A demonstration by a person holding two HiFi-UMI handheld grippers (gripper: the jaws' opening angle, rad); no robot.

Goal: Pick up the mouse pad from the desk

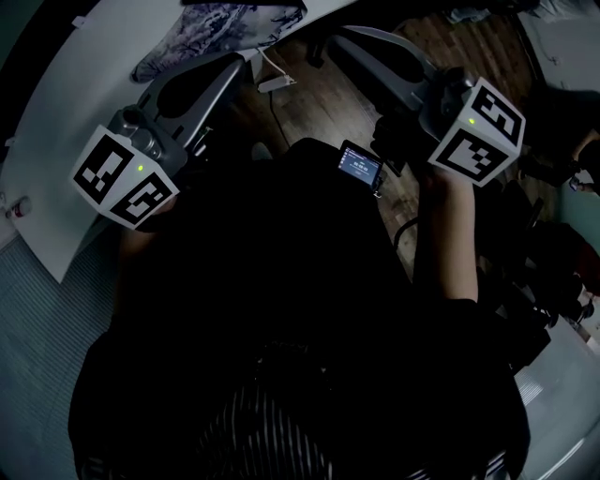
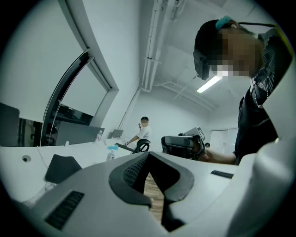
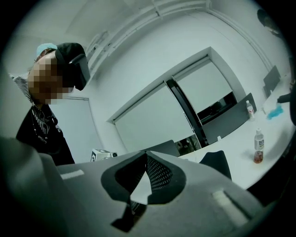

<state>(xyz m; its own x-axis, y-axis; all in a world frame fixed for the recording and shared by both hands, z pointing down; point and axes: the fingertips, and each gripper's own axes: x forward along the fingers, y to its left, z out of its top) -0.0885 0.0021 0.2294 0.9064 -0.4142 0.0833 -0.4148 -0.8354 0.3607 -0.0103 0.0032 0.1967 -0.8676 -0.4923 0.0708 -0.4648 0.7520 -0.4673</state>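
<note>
The left gripper (image 2: 148, 154) is held with jaws together, nothing between them. The mouse pad (image 1: 220, 28), taken to be the marbled sheet, lies flat on the desk (image 1: 84, 103) just ahead of its tips. The right gripper (image 3: 146, 155) is likewise closed and empty. The pad is judged light, thin and floppy, so its nearest edge is best pinched.

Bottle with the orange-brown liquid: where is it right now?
In the right gripper view, the bottle stands upright at the right on the white desk, nearer the camera than a blue item.
</note>
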